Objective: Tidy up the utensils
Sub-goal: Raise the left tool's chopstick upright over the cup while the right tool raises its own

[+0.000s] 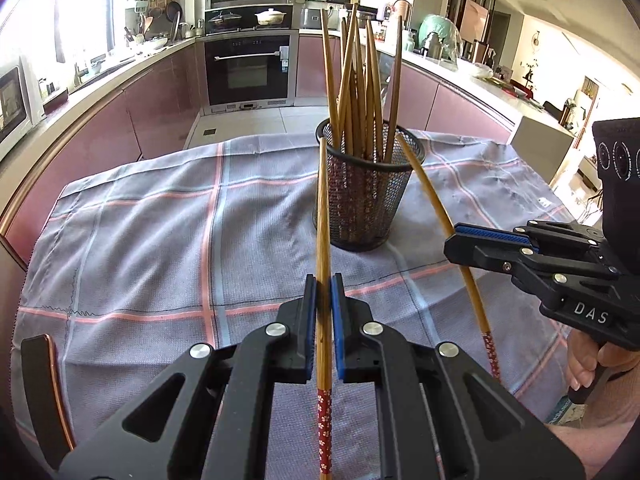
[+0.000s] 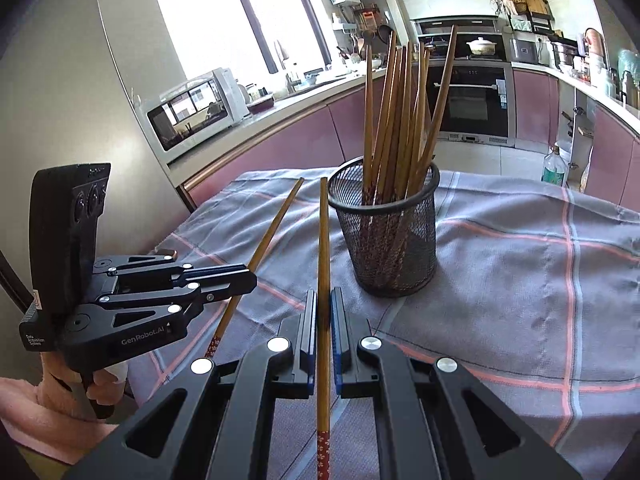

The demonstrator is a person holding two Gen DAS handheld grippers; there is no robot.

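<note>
Left wrist view, lower centre: the left gripper (image 1: pixel 323 328), black with blue-lined pads, is closed to a narrow slit on a long bamboo chopstick with a red flower-patterned handle (image 1: pixel 322 240). The stick runs straight up the frame between the pads; its tip lies near the rim of a black wire-mesh cylindrical holder (image 1: pixel 366 196) at centre, and whether it touches cannot be told.

The holder stands upright on a grey cloth with pink and pale-blue check lines (image 1: pixel 160 240) and contains a bundle of matching bamboo chopsticks (image 1: pixel 356 80), handles down and tips fanned upward.

Right edge of the same view: the right gripper (image 1: pixel 454 240) clamps a second bamboo chopstick with a red patterned handle (image 1: pixel 434 204), which slants from lower right toward the holder's right rim. Part of the person's hand (image 1: pixel 584 368) shows beneath it.

Right wrist view, lower centre: the right gripper (image 2: pixel 323 332) is likewise nearly closed on its chopstick (image 2: pixel 323 264), whose tip ends just left of the mesh holder (image 2: pixel 390 236) at centre. At lower left, the left gripper (image 2: pixel 250 278) holds its chopstick (image 2: pixel 272 228) tilted up to the right, beside the other stick and apart from it. The bundle (image 2: pixel 400 108) rises from the holder above the checked cloth (image 2: pixel 520 280).
</note>
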